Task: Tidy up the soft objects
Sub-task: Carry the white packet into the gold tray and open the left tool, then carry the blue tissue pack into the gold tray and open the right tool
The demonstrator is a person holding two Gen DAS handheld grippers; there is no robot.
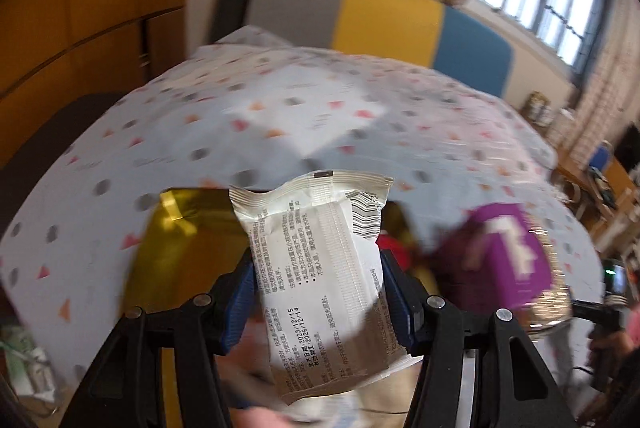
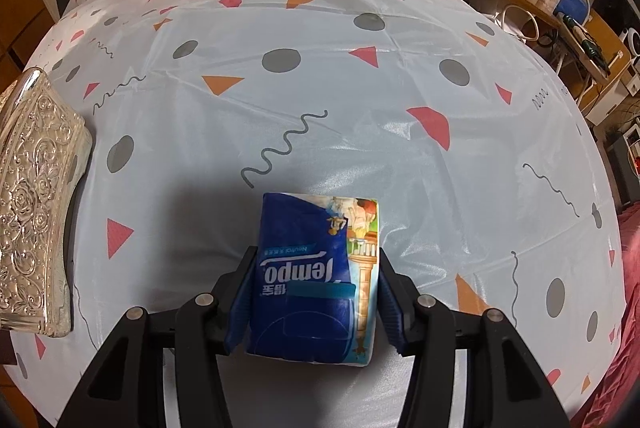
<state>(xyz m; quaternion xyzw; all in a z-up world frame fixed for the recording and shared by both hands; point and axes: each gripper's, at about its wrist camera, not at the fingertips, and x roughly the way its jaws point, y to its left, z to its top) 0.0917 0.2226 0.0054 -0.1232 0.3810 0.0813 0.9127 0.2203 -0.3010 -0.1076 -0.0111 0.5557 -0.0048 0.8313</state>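
Note:
My left gripper (image 1: 318,292) is shut on a white wet-wipe packet (image 1: 320,268) with printed text, held upright above the patterned tablecloth (image 1: 280,116). Behind it lie a yellow pack (image 1: 180,240), a purple pack (image 1: 500,260) and something red (image 1: 394,248), all blurred. My right gripper (image 2: 314,288) is shut on a blue Tempo tissue pack (image 2: 316,280), held just above the tablecloth (image 2: 360,108). An ornate silver box (image 2: 32,208) stands at the left edge of the right wrist view; its rim also shows in the left wrist view (image 1: 548,312).
The table is covered by a white cloth with dots and triangles. A grey, yellow and blue headboard (image 1: 392,16) stands beyond it. A wooden desk (image 2: 560,20) with clutter is at the right. A red fabric (image 2: 624,308) lies by the table's right edge.

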